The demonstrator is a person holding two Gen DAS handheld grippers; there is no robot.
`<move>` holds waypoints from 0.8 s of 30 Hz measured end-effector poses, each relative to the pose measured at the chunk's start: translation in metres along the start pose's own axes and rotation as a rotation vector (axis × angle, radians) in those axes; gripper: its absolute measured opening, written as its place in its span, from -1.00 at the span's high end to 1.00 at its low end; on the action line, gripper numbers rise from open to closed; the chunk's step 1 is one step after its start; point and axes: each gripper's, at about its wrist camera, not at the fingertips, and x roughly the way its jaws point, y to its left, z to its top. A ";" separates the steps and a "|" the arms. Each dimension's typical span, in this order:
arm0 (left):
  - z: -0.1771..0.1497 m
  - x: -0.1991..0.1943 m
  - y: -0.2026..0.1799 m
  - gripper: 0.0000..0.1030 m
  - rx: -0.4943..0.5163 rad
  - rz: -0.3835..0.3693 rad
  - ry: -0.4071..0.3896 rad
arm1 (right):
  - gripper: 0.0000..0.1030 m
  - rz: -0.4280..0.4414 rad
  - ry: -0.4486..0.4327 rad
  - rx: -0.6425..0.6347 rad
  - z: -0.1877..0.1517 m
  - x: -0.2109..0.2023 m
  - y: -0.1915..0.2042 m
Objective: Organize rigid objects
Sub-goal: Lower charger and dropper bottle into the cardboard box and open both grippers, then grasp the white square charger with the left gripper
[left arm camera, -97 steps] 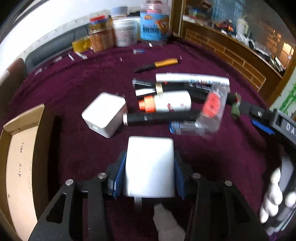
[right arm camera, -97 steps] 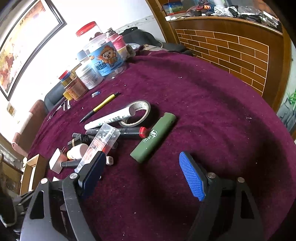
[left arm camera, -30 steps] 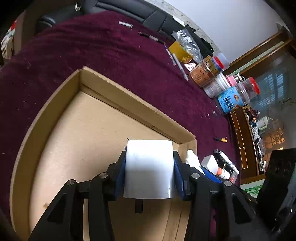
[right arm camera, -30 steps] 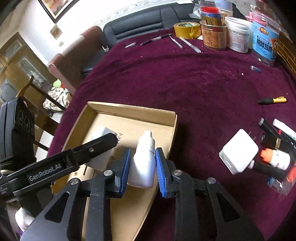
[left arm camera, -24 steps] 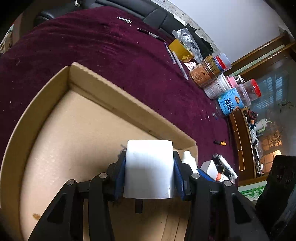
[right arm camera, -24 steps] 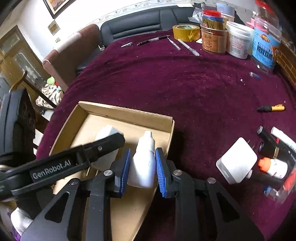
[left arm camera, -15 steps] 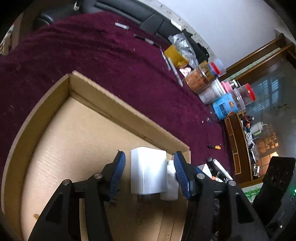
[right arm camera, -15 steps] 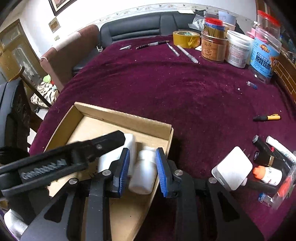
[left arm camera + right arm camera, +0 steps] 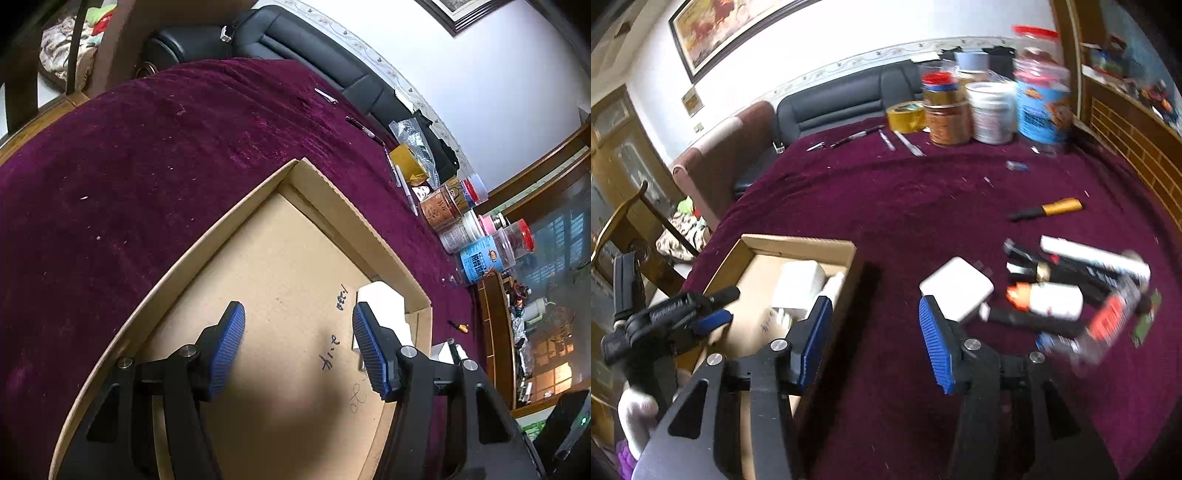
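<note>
An open cardboard box (image 9: 402, 273) lies on the dark red cloth. In its far corner rests a white charger block (image 9: 384, 299), just beyond my left gripper (image 9: 297, 347), whose blue-padded jaws are opening with nothing between them. The right wrist view shows the box (image 9: 798, 243) holding that charger (image 9: 799, 284) and a white dropper bottle (image 9: 833, 286), with the left gripper (image 9: 720, 306) over the box. My right gripper (image 9: 875, 339) hangs above the cloth beside the box, jaws opening and empty. A second white charger (image 9: 956, 288) lies just past its right finger.
A heap of markers, a white bottle with an orange cap (image 9: 1052, 299) and a clear case lies right of the second charger. A yellow-handled knife (image 9: 1049, 208) lies farther back. Jars (image 9: 993, 110), a tape roll (image 9: 907, 116) and pens line the far edge. A gloved hand (image 9: 635, 410) is at lower left.
The left gripper let go of the white charger in the box and drew back. The right gripper released the dropper bottle beside it, then swung right toward the heap on the cloth.
</note>
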 end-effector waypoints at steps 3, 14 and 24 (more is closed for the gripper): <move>-0.009 -0.005 -0.004 -0.06 0.026 0.051 -0.020 | 0.08 0.004 0.006 0.040 -0.013 -0.011 -0.016; -0.025 -0.040 -0.017 -0.11 0.030 -0.028 -0.069 | 0.02 -0.241 -0.196 0.002 -0.036 -0.076 -0.069; -0.071 -0.046 -0.147 -0.32 0.392 -0.053 0.010 | -0.71 -0.318 -0.245 0.104 -0.019 -0.062 -0.154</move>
